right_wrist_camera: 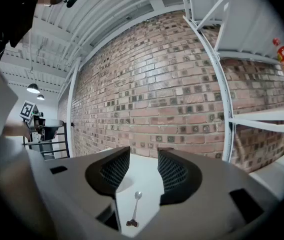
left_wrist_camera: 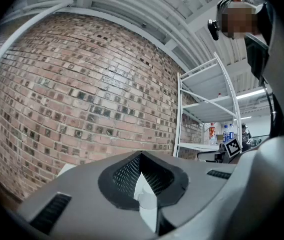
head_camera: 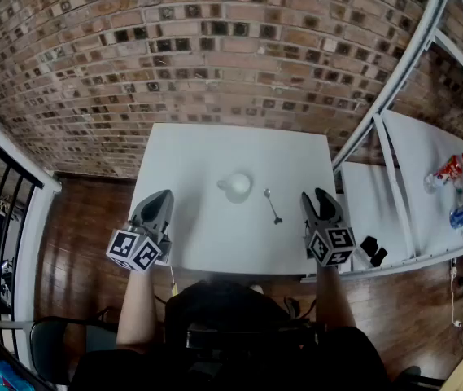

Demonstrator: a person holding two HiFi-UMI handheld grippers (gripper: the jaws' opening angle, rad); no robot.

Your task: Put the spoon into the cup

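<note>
A white cup (head_camera: pixel 236 186) stands near the middle of the white table (head_camera: pixel 207 243). Just right of it lies a small metal spoon (head_camera: pixel 272 206), bowl pointing away from me. My right gripper (head_camera: pixel 313 195) hovers at the table's near right, open and empty. In the right gripper view the spoon (right_wrist_camera: pixel 136 208) lies on the table between and ahead of the open jaws (right_wrist_camera: pixel 143 154). My left gripper (head_camera: pixel 163 195) is over the near left edge, its tips together and holding nothing. Part of the cup (left_wrist_camera: pixel 145 200) shows through the gap behind the left gripper's (left_wrist_camera: pixel 141 155) meeting tips.
A brick wall (head_camera: pixel 215 55) stands behind the table. A white metal shelf rack (head_camera: pixel 394 104) is on the right with bottles (head_camera: pixel 449 169) on its board and a black item (head_camera: pixel 373 251) near the table's corner. A black railing (head_camera: pixel 3 177) is on the left.
</note>
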